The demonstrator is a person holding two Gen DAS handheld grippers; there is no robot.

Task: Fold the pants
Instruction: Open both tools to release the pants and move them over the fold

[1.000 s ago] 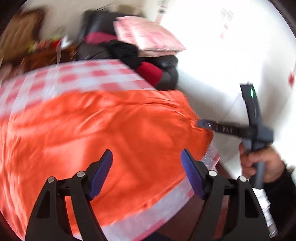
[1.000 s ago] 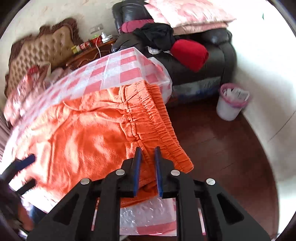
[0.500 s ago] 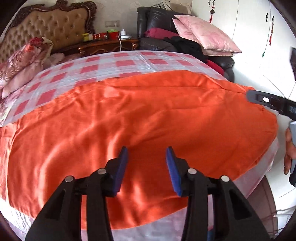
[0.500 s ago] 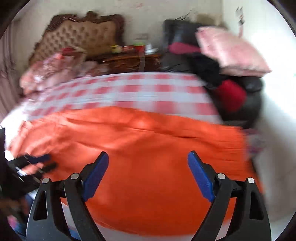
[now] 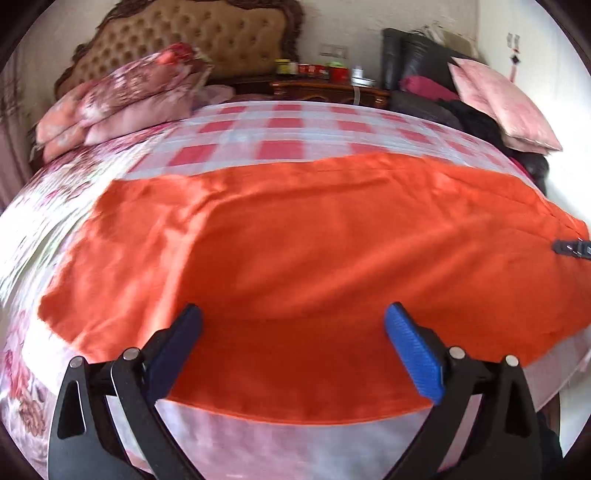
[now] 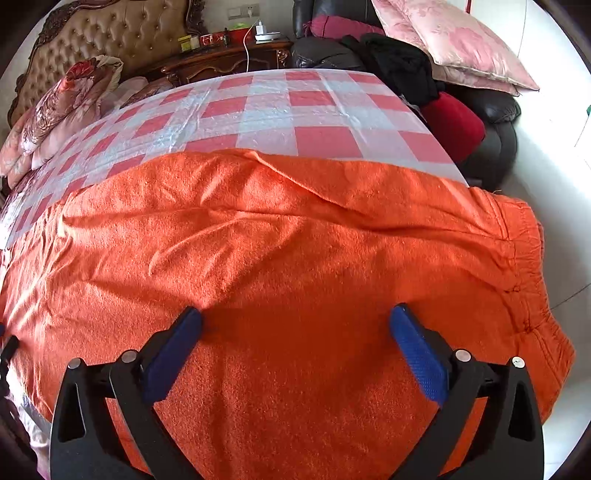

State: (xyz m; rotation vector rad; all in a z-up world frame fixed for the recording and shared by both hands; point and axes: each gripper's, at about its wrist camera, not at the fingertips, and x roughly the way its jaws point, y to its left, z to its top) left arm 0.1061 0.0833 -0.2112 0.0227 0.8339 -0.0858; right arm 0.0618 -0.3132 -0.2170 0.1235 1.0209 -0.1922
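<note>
Lying flat along the near edge of the bed (image 6: 258, 110): orange fleece pants with an elastic waistband (image 6: 295, 240), spread lengthwise, waistband toward the right edge, leg ends toward the left. Appearing already doubled leg over leg, judging by the single long panel showing; no crosswise fold yet made. Remaining, by this judgement: bringing leg ends to the waistband, then halving again.

Hovering just above the near long hem, in the left wrist view: left gripper with blue ribbed pads (image 5: 291, 343), jaws standing wide apart, gripping nothing. Hovering over the pants nearer the waistband, in the right wrist view: right gripper with blue ribbed pads (image 6: 295, 343), jaws likewise wide apart, holding nothing.

Lying beneath the pants and extending toward the far edge: clear plastic sheet with red-and-white checks (image 6: 314, 107), covering the floral bedspread (image 5: 44, 221). Resting at the far left corner: stacked floral pillows (image 5: 122, 96), against a tufted tan headboard (image 5: 207, 33).

Standing beyond the far right corner: dark leather armchair (image 6: 495, 129), serving as the only holder in view, carrying pink cushions (image 6: 461, 40), a black garment (image 6: 399, 66) and a red bundle (image 6: 454, 122). Too small to identify: items on the wooden nightstand (image 6: 221, 61).
</note>
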